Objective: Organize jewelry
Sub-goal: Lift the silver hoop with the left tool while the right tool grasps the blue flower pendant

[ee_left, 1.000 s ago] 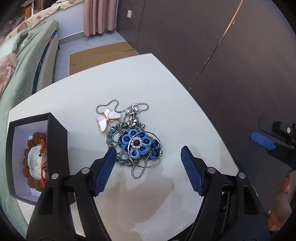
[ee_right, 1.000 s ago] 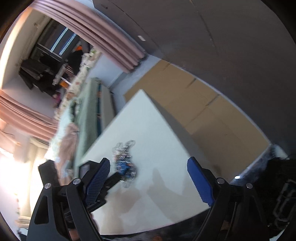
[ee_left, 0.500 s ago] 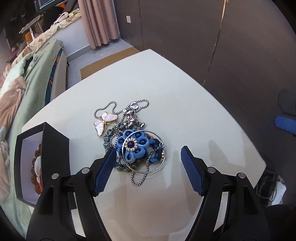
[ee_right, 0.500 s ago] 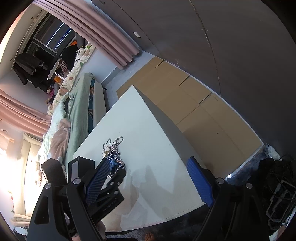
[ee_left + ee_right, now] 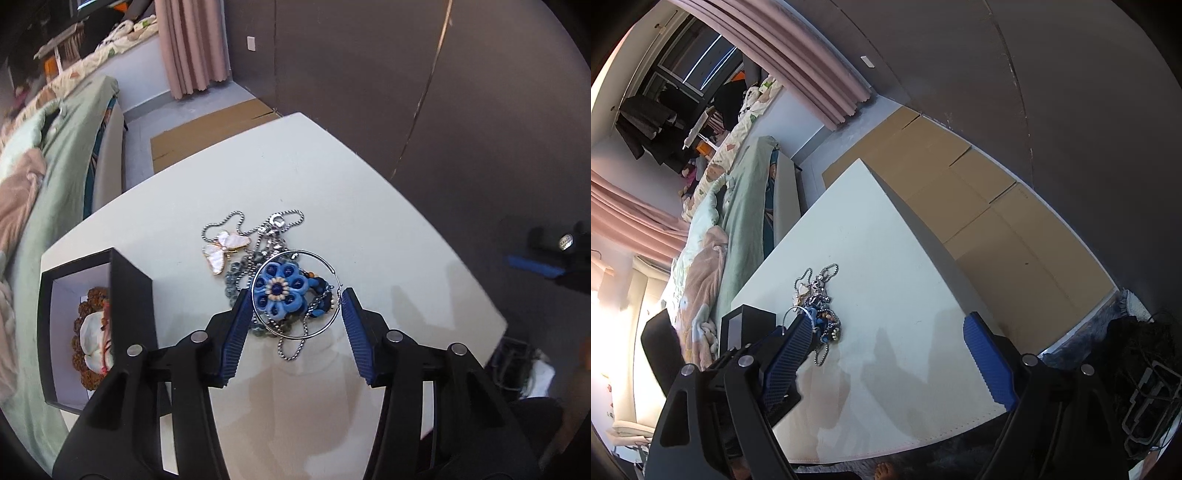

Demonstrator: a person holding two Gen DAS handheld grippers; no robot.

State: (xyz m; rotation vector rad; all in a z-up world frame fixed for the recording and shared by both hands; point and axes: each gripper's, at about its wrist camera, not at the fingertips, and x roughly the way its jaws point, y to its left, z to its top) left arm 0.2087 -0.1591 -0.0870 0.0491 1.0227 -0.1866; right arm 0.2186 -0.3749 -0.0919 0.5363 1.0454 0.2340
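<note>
A tangled jewelry pile lies mid-table: a blue flower piece [image 5: 279, 290] inside a silver hoop [image 5: 325, 264], a pearly butterfly pendant [image 5: 225, 251], ball chains [image 5: 236, 218] and grey-blue beads [image 5: 232, 280]. My left gripper [image 5: 295, 295] points down at the pile. Its jaws are closing, with the hoop and flower between the tips; the hoop's rim lies close to both pads. A black box [image 5: 129, 295] at the left holds a brown bead bracelet [image 5: 86, 306]. My right gripper [image 5: 889, 319] hangs open over bare table, right of the pile [image 5: 820, 306], holding nothing.
The white table [image 5: 332, 184] ends close on the right and near sides. A bed with a green blanket [image 5: 55, 166] runs along its left. Flattened cardboard [image 5: 960, 192] covers the floor beyond, under a dark wall. A person's toes [image 5: 884, 470] show below the near edge.
The left jaws have narrowed from wide apart to just outside the hoop, and the pile now sits between the tips instead of ahead of them. The right gripper has stayed open.
</note>
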